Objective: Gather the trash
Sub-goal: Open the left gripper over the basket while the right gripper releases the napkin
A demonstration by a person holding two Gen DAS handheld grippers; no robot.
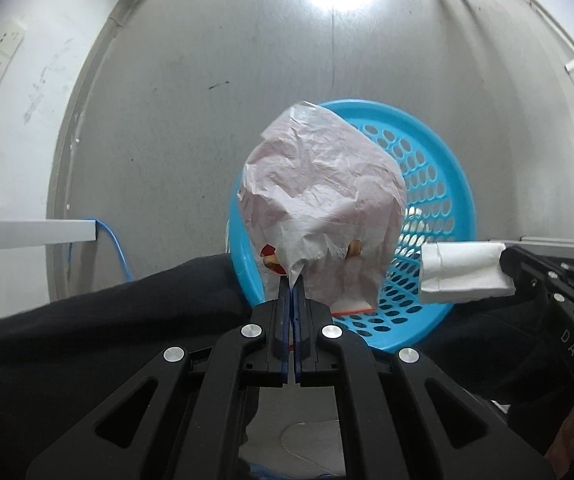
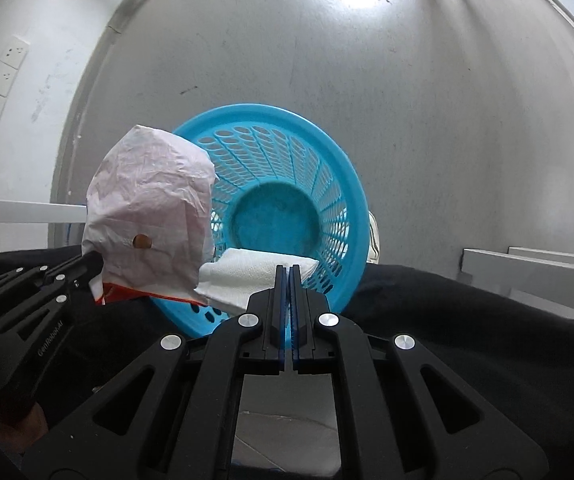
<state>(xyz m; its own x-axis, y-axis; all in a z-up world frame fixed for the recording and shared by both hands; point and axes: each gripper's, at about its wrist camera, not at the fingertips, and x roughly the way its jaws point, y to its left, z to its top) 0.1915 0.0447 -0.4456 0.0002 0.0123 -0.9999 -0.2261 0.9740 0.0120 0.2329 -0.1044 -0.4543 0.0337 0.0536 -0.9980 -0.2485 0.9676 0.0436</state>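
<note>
While both arms point straight down at the grey floor, the blue perforated basket is the landmark for everything else: it stands on that floor directly under the two tools, and its round bottom looks bare. Over the basket's left part hangs a crumpled pinkish paper bag, pinched by one edge in the left gripper, whose jaws are pressed together on the paper. Something orange and brown shows at the bag's lower edge, perhaps food scraps or printing; the view is too poor to say which. Over the basket's near rim sits a folded white paper towel, clamped flat between the closed jaws of the right gripper. A black-clad person's legs flank the basket on the near side.

Judging from this, the step in hand is the drop: both pieces of trash are carried and poised above the basket. Next, each pair of jaws needs to part once its load is well inside the rim. The bag, wide and light, may catch on the rim, so it wants centring first.
</note>
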